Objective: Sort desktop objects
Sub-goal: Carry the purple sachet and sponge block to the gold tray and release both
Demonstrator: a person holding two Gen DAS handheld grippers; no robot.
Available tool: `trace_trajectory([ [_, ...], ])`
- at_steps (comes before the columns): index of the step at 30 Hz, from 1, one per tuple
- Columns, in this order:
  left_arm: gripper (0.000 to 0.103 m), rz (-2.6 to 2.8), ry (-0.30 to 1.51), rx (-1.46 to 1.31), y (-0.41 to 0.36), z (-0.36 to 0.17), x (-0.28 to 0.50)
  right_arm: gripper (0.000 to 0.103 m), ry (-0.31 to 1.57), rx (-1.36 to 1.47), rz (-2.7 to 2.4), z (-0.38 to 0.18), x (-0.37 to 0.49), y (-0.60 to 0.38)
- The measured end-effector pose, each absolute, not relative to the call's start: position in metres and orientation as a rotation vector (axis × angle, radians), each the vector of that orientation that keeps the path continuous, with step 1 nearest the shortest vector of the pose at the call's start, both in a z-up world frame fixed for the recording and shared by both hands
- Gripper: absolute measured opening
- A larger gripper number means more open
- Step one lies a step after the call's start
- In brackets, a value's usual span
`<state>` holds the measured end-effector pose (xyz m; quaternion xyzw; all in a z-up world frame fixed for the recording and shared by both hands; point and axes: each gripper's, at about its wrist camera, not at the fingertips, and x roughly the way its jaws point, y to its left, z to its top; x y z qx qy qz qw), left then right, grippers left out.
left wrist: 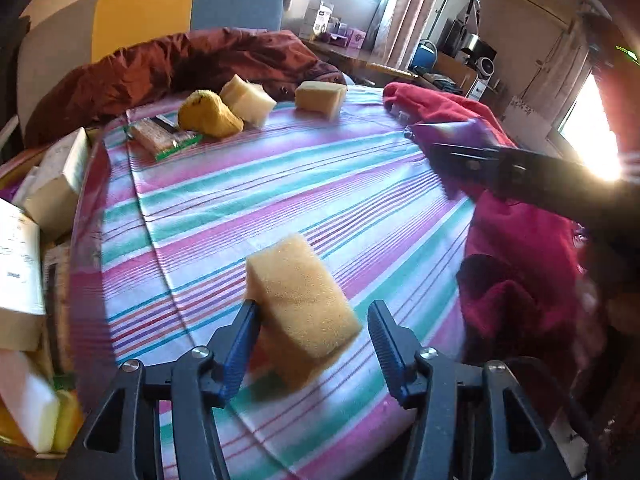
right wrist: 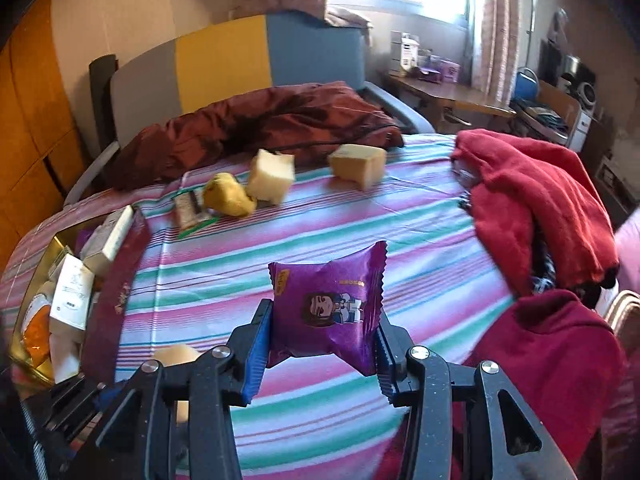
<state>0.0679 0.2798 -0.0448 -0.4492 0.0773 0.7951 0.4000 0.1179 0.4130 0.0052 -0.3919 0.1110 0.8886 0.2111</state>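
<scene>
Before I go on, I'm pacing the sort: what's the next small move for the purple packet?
Probably carry it left toward the box of packets. The right hand-held gripper grips the purple packet above the striped cloth, and that box sits at the cloth's left edge.

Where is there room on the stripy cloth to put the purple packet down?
The middle of the striped tablecloth is bare, between the far foam sponges and the red clothes. The gold box on the left is crowded.
</scene>
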Motion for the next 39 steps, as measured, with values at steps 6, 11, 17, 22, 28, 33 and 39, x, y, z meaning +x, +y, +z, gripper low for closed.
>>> trace_trajectory([
  [6, 0.039, 2.022, 0.228, -1.097, 0.273, -0.044, 0.070, 0.046, 0.365, -1.086, 2.468, -0.002, 0.126, 0.417],
  [11, 0.038, 2.023, 0.132, -1.071, 0.249, -0.030, 0.070, 0.046, 0.402, -1.080, 2.514, 0.000, 0.125, 0.403],
  [17, 0.038, 2.062, 0.063, -1.029, 0.218, -0.004, 0.070, 0.046, 0.409, -1.085, 2.588, 0.008, 0.115, 0.380],
  [22, 0.038, 2.105, -0.011, -1.021, 0.185, 0.010, 0.065, 0.046, 0.386, -1.105, 2.648, 0.016, 0.102, 0.358],
  [28, 0.038, 2.198, -0.090, -1.020, 0.129, 0.020, 0.055, 0.046, 0.352, -1.156, 2.759, 0.024, 0.086, 0.315],
  [33, 0.038, 2.275, -0.186, -1.055, 0.079, 0.015, 0.039, 0.046, 0.348, -1.243, 2.859, 0.020, 0.073, 0.270],
  [39, 0.038, 2.343, -0.196, -1.117, 0.042, 0.000, 0.023, 0.046, 0.270, -1.342, 2.916, 0.010, 0.058, 0.225],
])
